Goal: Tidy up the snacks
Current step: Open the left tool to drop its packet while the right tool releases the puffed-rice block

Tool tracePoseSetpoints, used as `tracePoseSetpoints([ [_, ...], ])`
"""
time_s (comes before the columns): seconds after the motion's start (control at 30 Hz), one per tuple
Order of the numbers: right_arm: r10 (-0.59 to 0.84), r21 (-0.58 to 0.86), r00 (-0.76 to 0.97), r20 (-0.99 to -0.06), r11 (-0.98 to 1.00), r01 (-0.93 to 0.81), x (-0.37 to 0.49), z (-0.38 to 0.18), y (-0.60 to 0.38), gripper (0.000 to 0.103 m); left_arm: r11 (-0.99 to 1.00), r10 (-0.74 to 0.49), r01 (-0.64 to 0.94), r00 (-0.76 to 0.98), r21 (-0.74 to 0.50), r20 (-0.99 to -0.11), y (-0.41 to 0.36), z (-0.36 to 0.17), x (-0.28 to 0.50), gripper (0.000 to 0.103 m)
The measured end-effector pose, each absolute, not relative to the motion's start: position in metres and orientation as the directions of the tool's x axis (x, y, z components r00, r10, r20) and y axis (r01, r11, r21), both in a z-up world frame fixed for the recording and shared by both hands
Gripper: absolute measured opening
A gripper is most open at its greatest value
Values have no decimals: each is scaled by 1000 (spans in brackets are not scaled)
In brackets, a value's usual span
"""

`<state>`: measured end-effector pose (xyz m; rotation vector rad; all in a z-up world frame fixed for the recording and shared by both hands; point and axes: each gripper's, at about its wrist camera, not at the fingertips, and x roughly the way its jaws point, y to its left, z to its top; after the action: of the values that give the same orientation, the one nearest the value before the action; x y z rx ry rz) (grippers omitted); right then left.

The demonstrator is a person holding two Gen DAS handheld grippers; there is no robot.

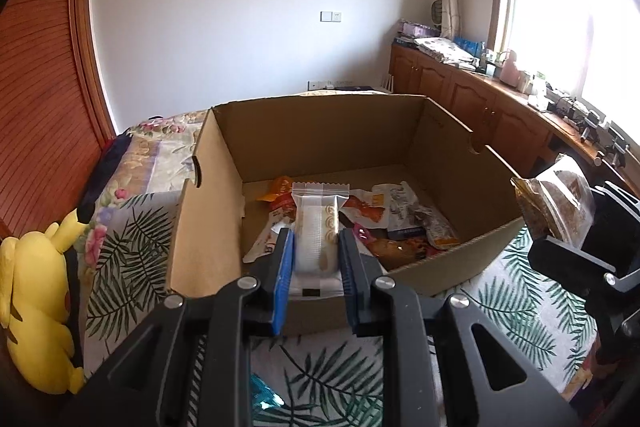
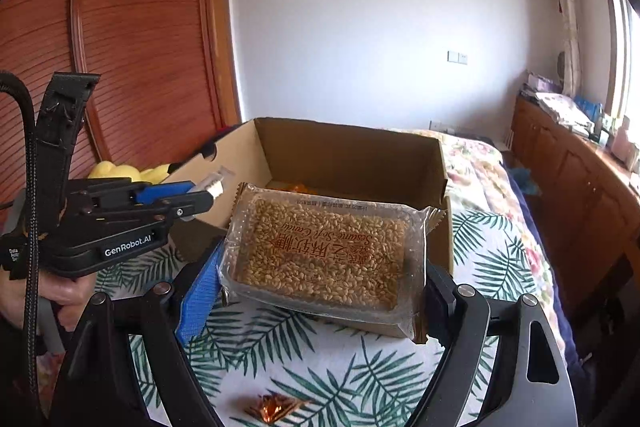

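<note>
1. Clamped between the narrow jaws of the left gripper (image 1: 316, 251) is a clear-wrapped biscuit packet (image 1: 316, 227), held over the near wall of the cardboard box (image 1: 320, 131).
2. A sesame candy pack (image 2: 326, 251) is gripped widthwise by the wide-set right gripper (image 2: 320, 291).
3. Loose snacks (image 1: 400, 219) are seen inside the box, at 12 o'clock from both grippers.

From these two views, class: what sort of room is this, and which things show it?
Most likely a bedroom in a home: a bed under a floral cover, a wooden wardrobe, and a plush toy beside the snack box.
</note>
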<state>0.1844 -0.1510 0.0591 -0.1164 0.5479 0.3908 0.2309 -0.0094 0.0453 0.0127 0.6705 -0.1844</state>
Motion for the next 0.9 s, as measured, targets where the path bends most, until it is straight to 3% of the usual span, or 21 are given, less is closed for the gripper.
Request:
tracePoseSetpoints([
  [0.9,389,67,730,-562,901,-428,262,29,-131,87,969,-217,245,750,-43,-625,1,25,290,25],
])
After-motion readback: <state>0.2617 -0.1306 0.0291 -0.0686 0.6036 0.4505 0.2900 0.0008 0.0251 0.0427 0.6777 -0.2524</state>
